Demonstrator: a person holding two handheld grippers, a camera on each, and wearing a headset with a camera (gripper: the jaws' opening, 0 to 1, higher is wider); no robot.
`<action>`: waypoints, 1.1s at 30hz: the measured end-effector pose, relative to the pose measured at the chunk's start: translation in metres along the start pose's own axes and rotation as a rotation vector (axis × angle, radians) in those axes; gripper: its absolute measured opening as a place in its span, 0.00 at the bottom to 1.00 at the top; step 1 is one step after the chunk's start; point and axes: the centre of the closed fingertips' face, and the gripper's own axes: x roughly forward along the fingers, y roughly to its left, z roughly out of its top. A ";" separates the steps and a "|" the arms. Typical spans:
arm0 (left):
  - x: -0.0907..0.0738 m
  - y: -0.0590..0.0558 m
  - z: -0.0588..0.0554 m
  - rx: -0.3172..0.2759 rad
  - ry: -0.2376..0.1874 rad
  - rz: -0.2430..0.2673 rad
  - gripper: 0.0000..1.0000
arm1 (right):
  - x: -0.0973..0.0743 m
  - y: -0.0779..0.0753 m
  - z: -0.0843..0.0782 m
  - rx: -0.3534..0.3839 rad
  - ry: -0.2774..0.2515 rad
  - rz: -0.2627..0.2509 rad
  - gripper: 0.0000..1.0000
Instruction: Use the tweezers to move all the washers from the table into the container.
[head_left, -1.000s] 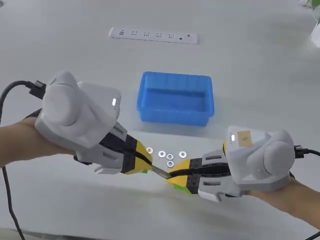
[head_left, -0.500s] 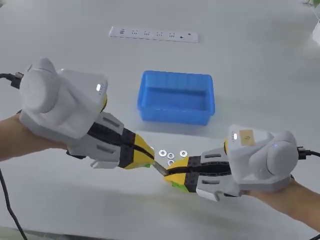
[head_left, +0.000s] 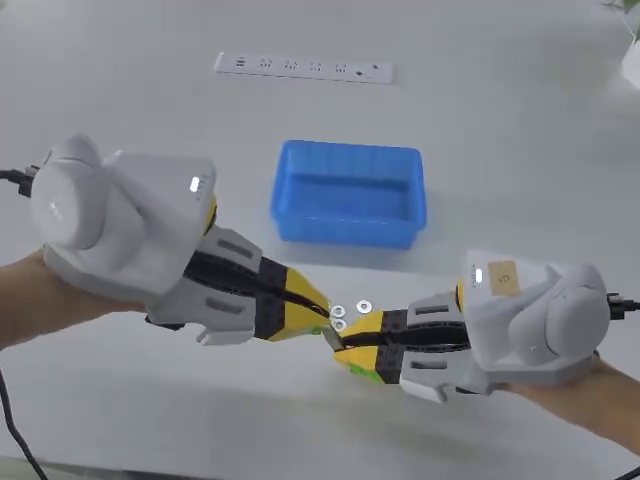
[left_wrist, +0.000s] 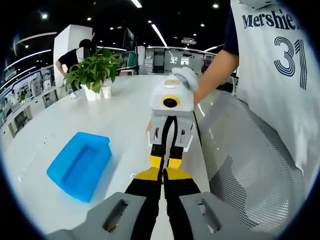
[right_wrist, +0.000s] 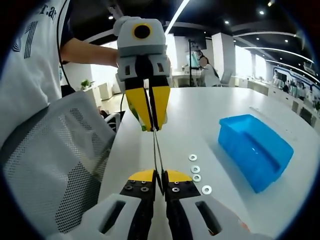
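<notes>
1. Head view: finds left tool (head_left: 318, 308) and right tool (head_left: 347, 350) both pinching the tweezers (head_left: 331, 336) before the container (head_left: 350, 195), washers (head_left: 363, 305) between.
2. Left gripper view: jaws closed, right of container (left_wrist: 80, 165).
3. Right gripper view: grips tweezers (right_wrist: 155, 142); washers (right_wrist: 195, 169) near container (right_wrist: 255, 150).

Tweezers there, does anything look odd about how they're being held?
Yes: the tweezers are pinched at both ends, by the left hand-held gripper and the right hand-held gripper, which face each other. The washers lie tidy near the container.

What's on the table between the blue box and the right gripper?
Four small washers lie on the table between the right gripper and the blue container; the right gripper view shows it.
</notes>
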 end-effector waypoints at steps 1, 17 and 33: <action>0.001 -0.001 0.001 0.000 -0.009 0.000 0.05 | 0.000 0.000 0.000 -0.003 0.001 0.001 0.07; 0.010 -0.007 0.009 -0.010 -0.062 0.013 0.05 | -0.006 0.003 -0.003 -0.037 0.041 0.050 0.09; 0.030 -0.006 0.020 -0.014 -0.103 0.003 0.06 | -0.012 0.003 -0.009 -0.090 0.101 0.071 0.07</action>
